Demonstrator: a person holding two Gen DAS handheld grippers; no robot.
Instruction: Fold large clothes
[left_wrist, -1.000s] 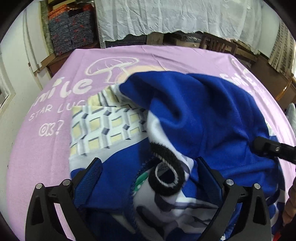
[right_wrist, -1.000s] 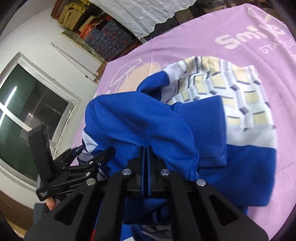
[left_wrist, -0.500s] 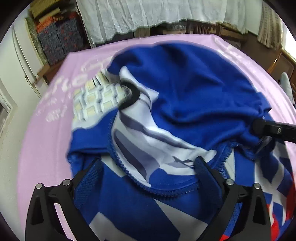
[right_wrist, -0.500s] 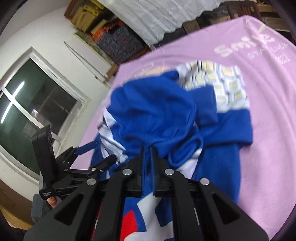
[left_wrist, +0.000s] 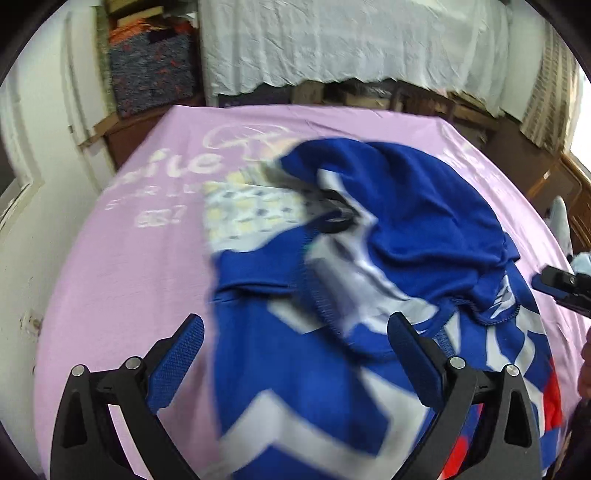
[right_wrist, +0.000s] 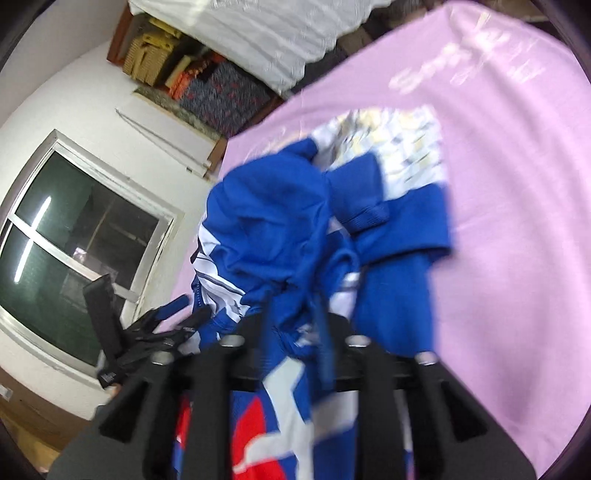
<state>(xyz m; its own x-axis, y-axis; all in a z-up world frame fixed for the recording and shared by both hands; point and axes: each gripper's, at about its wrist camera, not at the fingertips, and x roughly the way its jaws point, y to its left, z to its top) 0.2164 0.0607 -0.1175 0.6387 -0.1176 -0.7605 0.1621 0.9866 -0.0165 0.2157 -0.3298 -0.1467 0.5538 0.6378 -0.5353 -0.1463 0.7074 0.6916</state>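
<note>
Both fingers (left_wrist: 181, 354) of my left gripper (left_wrist: 295, 354) stand spread wide with nothing pinched, hovering over the near part of the blue jacket (left_wrist: 388, 229). On my right gripper (right_wrist: 295, 325) the jaws have just been opening; blue cloth hangs in the gap between them, though blur keeps me from seeing if the pads press it. I see the jacket bunched on the pink sheet (left_wrist: 129, 277), its hood folded over the white and yellow patterned panel (left_wrist: 251, 214), red and white patches nearest me
</note>
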